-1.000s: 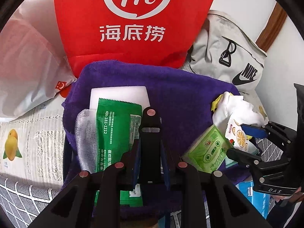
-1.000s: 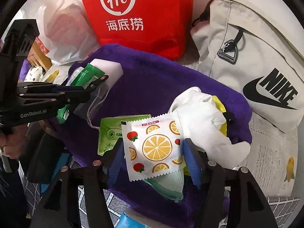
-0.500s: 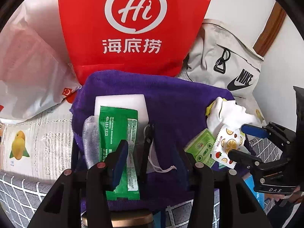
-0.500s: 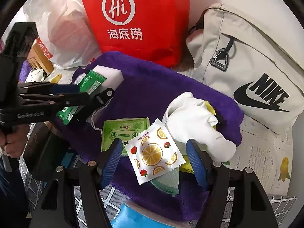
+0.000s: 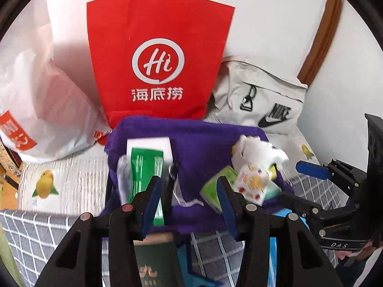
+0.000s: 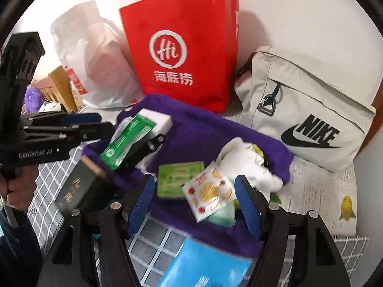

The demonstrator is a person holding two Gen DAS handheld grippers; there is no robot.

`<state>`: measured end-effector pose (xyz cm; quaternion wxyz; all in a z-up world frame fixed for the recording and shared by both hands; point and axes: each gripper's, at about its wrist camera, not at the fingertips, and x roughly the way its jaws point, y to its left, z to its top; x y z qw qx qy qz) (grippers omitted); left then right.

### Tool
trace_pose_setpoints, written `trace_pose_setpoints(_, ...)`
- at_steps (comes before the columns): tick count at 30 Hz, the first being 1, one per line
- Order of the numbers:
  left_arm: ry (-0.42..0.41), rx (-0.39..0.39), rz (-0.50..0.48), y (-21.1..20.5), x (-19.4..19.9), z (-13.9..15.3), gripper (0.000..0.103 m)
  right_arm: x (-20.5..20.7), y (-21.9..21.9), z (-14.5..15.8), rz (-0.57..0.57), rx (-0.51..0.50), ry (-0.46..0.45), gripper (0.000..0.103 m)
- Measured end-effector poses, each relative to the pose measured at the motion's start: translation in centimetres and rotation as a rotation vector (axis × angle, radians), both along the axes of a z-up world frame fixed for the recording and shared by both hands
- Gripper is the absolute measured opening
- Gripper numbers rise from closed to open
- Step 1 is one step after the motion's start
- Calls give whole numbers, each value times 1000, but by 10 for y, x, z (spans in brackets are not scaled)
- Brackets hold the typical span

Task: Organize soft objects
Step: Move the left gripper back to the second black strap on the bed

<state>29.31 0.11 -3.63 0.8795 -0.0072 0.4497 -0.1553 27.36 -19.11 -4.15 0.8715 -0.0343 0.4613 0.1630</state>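
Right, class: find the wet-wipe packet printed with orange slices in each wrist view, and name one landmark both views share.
Left wrist view: the orange-slice packet lies right of centre on the purple towel, below the white cloth.
Right wrist view: it lies low at centre, between the open right gripper's fingers.
Shared landmark: the red paper bag.

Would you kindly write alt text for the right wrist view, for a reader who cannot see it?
The open right gripper hangs above a purple towel strewn with soft items: a fruit-print packet, a green tissue pack and a white cloth. Behind stand a red paper bag and a grey backpack; the left gripper shows at left.
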Motion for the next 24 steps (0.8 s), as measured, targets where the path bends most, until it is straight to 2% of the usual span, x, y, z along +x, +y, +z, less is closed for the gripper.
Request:
trace_pose_setpoints(4, 6, 41, 0, 3, -32, 1, 46, -38, 2, 4, 6, -13, -13, 69)
trace_pose_setpoints(8, 3, 39, 28, 18, -67, 1, 46, -73, -7, 4, -28, 26, -8, 69)
trace_pose_setpoints(14, 25, 66, -2, 13, -121, -15, 46, -115, -17, -4, -76, 58, 5, 69)
trace_pose_setpoints(19, 97, 77, -40, -6, -167, -54, 46, -138, -30, -9, -112, 71, 1, 69)
trace_pose_setpoints(24, 173, 54, -24, -24, -186, -94, 46, -156, -54, -10, -184, 78, -14, 69)
